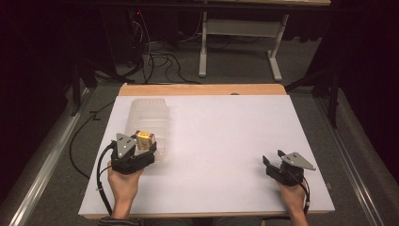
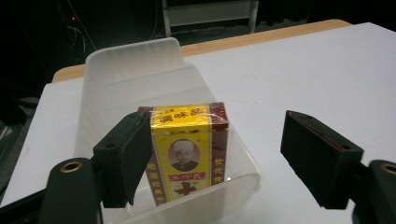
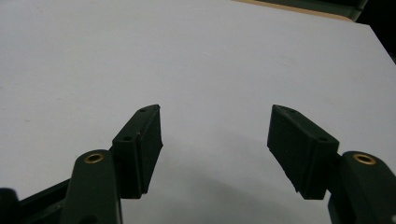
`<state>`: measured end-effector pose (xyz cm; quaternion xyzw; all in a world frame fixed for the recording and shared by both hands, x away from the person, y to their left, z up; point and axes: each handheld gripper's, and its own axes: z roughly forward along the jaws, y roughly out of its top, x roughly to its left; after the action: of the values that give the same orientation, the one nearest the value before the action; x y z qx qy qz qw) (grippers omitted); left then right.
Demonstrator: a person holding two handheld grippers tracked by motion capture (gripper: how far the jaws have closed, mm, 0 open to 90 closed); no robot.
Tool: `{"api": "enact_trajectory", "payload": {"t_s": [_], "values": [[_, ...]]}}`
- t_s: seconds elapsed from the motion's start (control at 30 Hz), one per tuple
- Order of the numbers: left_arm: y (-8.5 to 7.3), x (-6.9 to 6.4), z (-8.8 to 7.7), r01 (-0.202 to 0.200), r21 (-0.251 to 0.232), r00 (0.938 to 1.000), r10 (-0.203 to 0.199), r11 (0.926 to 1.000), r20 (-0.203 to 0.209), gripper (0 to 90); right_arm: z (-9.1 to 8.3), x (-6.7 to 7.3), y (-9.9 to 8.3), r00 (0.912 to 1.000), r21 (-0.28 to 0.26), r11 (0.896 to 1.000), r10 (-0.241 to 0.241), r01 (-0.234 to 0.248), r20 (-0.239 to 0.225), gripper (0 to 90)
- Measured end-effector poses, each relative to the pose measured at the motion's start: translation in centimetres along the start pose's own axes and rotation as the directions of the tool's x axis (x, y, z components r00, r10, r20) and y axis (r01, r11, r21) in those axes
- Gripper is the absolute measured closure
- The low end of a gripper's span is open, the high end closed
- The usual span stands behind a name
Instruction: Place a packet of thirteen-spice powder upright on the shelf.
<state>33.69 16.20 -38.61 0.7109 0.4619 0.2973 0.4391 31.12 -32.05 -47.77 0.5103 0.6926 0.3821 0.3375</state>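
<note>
One glossy rectangular box (image 2: 189,151), ribbed translucent plastic tray (image 2: 140,70), matte table (image 2: 303,70)

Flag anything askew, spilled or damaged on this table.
Nothing stands out. The yellow box stands upright at the near end of the clear plastic bin, intact. The left tongs are open around it; the right tongs are open over bare table.

Left of centre in the high view, a bin (image 1: 149,121) lies on the worktop (image 1: 226,141), a box (image 1: 144,137) in its near end. The left claw (image 1: 141,149) sits at the bin's near edge. The right claw (image 1: 272,159) is well apart, lower right.
</note>
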Motion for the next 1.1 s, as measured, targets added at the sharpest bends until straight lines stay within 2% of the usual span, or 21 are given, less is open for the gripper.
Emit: {"api": "enact_trajectory", "payload": {"t_s": [0.23, 0.33, 0.7, 0.97, 1.0, 1.1], "values": [[0.2, -1.1, -0.1, -0.028, -0.012, 0.9995, 0.028, 0.9995, 0.016, 26.1, 0.0, 0.0, 0.0, 1.0000, 0.000, 1.000, 0.000, 0.000, 0.001, 35.9], [0.4, -1.8, -0.1, -0.040, -0.019, 0.9984, 0.041, 0.9990, 0.039, 26.3, 0.0, 0.0, 0.0, 1.0000, 0.001, 1.000, 0.000, 0.000, 0.002, 36.0], [0.3, -3.3, 0.7, -0.051, -0.018, 0.9948, 0.052, 0.9986, 0.087, 26.6, 0.0, 0.0, 0.0, 1.0000, 0.001, 1.000, 0.007, -0.007, 0.000, 36.0], [0.0, -4.8, 1.4, -0.074, -0.008, 0.9885, 0.075, 0.9972, 0.132, 26.3, 0.0, 0.0, 0.0, 1.0000, -0.001, 1.000, 0.005, -0.005, -0.001, 36.0], [-0.1, -5.3, 1.5, -0.083, -0.013, 0.9861, 0.084, 0.9965, 0.143, 26.2, 0.0, 0.0, 0.0, 1.0000, 0.000, 1.000, 0.005, -0.005, 0.000, 36.0], [-0.2, -5.6, 1.6, -0.081, -0.022, 0.9844, 0.083, 0.9965, 0.155, 26.2, 0.1, 0.0, 0.0, 1.0000, 0.003, 1.000, 0.001, -0.001, 0.002, 36.0]]}}
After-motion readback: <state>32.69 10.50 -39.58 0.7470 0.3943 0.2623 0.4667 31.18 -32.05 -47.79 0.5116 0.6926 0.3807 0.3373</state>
